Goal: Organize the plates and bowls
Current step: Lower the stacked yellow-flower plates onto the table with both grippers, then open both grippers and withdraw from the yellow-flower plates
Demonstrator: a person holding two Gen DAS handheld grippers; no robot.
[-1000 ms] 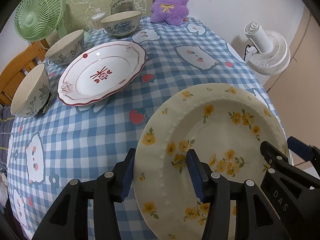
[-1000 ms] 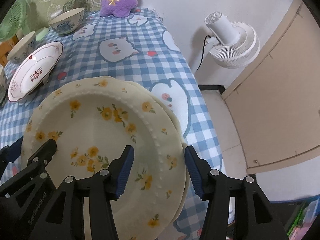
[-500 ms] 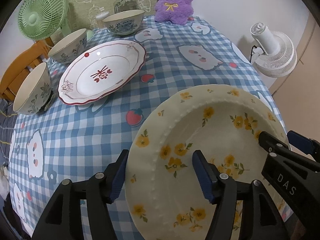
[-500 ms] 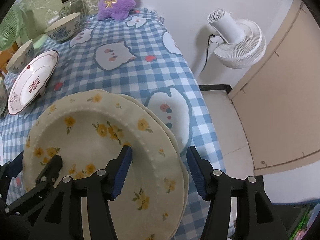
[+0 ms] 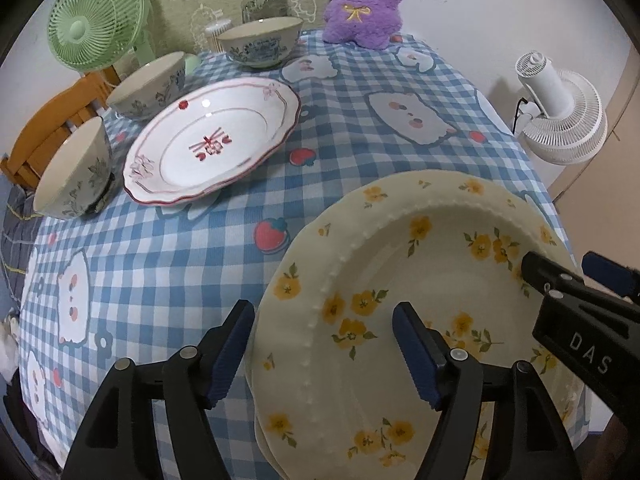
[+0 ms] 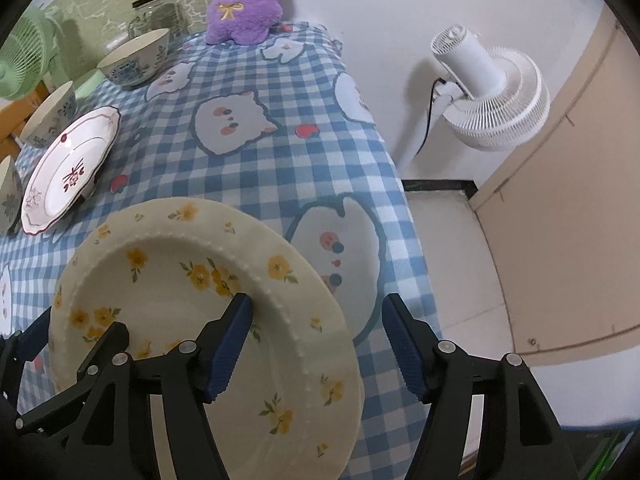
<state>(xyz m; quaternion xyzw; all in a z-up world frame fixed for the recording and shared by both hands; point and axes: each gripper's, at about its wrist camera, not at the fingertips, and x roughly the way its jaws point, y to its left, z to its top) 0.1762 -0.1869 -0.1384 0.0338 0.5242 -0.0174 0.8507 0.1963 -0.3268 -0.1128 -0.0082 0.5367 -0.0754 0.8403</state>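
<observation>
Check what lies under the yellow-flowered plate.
A second cream plate shows as a rim sliver beneath the yellow-flowered plate, both on the checked tablecloth. Its face and pattern are covered.

cream yellow-flowered plates stacked at near table edge; red-trimmed plate, three bowls beyond

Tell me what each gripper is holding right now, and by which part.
Nothing is gripped. The left gripper and right gripper each straddle an opposite rim of the yellow-flowered plate, but both sets of jaws are opening and the pads stand clear of it.
</observation>
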